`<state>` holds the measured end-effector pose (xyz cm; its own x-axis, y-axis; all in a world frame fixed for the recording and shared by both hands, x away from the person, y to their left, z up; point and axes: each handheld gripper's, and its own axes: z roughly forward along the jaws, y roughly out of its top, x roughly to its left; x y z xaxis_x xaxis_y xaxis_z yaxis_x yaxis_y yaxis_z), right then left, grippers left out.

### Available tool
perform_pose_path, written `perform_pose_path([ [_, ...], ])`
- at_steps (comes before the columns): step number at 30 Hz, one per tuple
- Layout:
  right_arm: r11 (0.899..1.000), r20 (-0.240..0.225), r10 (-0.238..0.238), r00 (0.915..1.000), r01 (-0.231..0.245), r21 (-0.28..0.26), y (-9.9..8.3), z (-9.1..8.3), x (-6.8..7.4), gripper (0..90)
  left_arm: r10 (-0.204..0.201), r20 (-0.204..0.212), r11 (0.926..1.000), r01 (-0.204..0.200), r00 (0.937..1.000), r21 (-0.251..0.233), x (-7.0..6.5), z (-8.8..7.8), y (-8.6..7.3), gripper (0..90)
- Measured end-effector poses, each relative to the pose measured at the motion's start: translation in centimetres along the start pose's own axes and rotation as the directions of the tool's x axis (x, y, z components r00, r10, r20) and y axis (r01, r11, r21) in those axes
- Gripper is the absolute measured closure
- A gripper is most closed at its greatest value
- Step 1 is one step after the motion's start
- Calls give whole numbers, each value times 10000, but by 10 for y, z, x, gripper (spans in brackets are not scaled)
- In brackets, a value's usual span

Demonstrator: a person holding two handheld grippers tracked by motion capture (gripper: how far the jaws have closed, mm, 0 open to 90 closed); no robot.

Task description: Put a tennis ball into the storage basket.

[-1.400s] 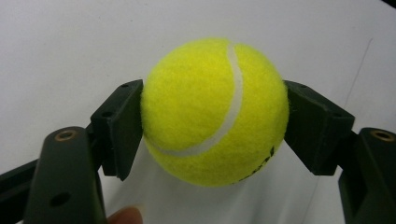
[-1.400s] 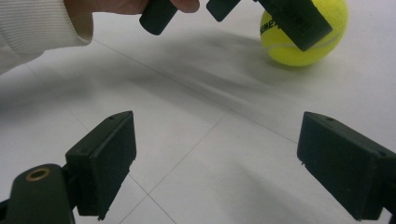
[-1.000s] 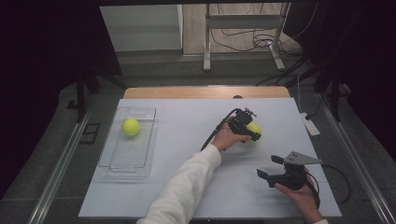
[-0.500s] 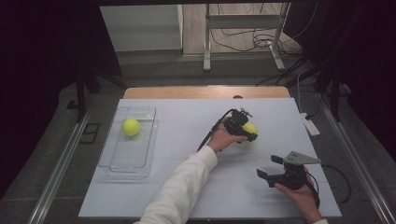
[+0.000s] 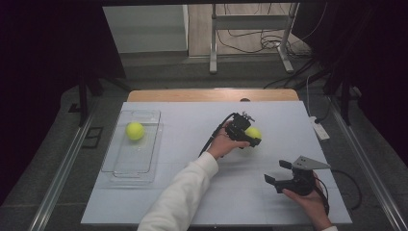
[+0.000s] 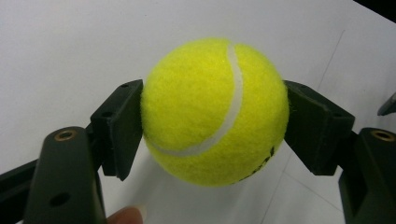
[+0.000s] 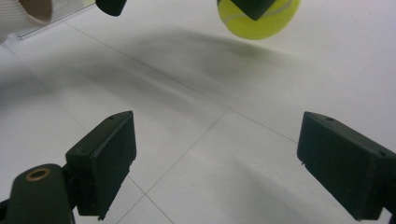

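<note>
While one's gripped, two tennis balls (image 5: pixel 253 132), one tray (image 5: pixel 120 166)

A pale table (image 5: pixel 192 192) carries a clear tray (image 5: pixel 120 166) at its left side.

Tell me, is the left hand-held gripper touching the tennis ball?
Touching. In the left gripper view, the left hand-held gripper has both black pads pressed against the sides of the tennis ball, with no gap showing.
</note>
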<state>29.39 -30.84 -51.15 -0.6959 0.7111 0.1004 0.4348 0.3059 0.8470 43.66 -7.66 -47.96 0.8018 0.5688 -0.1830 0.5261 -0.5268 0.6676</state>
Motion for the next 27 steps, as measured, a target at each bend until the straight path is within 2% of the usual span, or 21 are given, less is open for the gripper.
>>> perform_pose_path([
  [13,10000,-14,24,10000,-24,34,0,1,0,126,165,-5,9997,-165,9999,-196,-4,-16,-10,269],
  [27,10000,18,2,10000,-2,63,0,1,1,126,148,34,9993,-147,9999,-350,-5,-29,-25,269],
])
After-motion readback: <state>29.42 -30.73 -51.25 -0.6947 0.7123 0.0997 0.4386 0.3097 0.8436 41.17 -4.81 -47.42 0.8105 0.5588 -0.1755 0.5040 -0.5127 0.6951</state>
